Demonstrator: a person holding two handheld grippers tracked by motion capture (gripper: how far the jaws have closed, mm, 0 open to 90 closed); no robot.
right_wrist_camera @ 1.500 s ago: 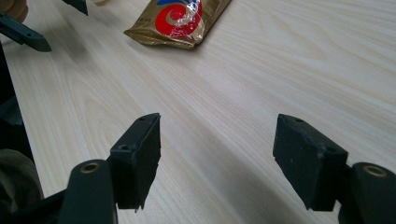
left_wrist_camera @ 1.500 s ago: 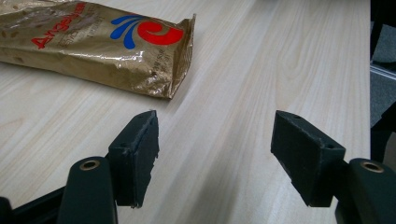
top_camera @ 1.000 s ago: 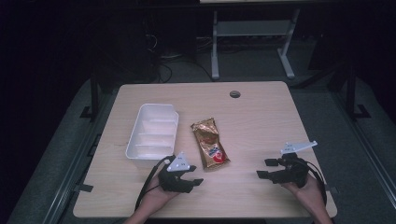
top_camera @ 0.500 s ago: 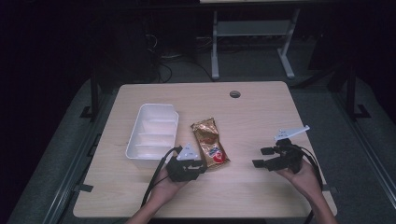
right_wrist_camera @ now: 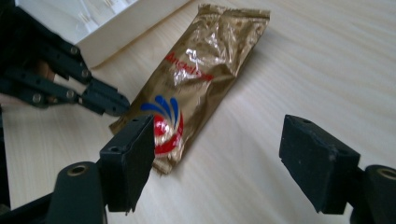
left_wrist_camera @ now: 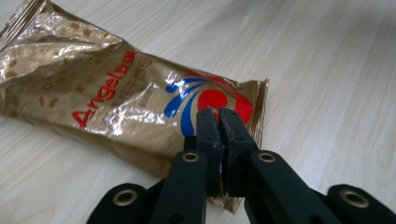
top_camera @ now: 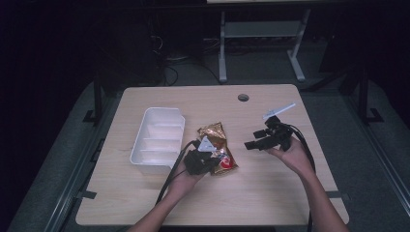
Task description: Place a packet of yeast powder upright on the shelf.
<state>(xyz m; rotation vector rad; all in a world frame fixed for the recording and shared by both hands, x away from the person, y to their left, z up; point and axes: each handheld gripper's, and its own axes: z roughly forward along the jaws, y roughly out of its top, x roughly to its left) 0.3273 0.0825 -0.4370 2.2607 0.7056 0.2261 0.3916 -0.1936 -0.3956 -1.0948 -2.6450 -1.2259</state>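
Note:
A gold snack packet (top_camera: pixel 216 145) with red lettering and a red and blue logo lies flat in the middle of the wooden table (top_camera: pixel 270 193). My left gripper (top_camera: pixel 218 162) is at the packet's near end, its jaws pressed together. In the left gripper view its tips (left_wrist_camera: pixel 218 116) sit over the logo of the packet (left_wrist_camera: pixel 116 88), with nothing seen between them. My right gripper (top_camera: pixel 252 139) hovers to the right of the packet and points at it, jaws wide apart. The right gripper view shows the packet (right_wrist_camera: pixel 201 79) beyond the open right gripper (right_wrist_camera: pixel 219 158), and the left gripper (right_wrist_camera: pixel 114 102) touching its edge.
A white divided tray (top_camera: pixel 159 140) stands just left of the packet, its wall (right_wrist_camera: pixel 116 23) close behind the left gripper. A round cable hole (top_camera: pixel 243 97) sits near the table's far edge. Bare tabletop stretches to the right and front.
Both hands have moved forward from the front edge toward the packet. The left gripper reached its near end; the right gripper swung in from the right and opened toward it.

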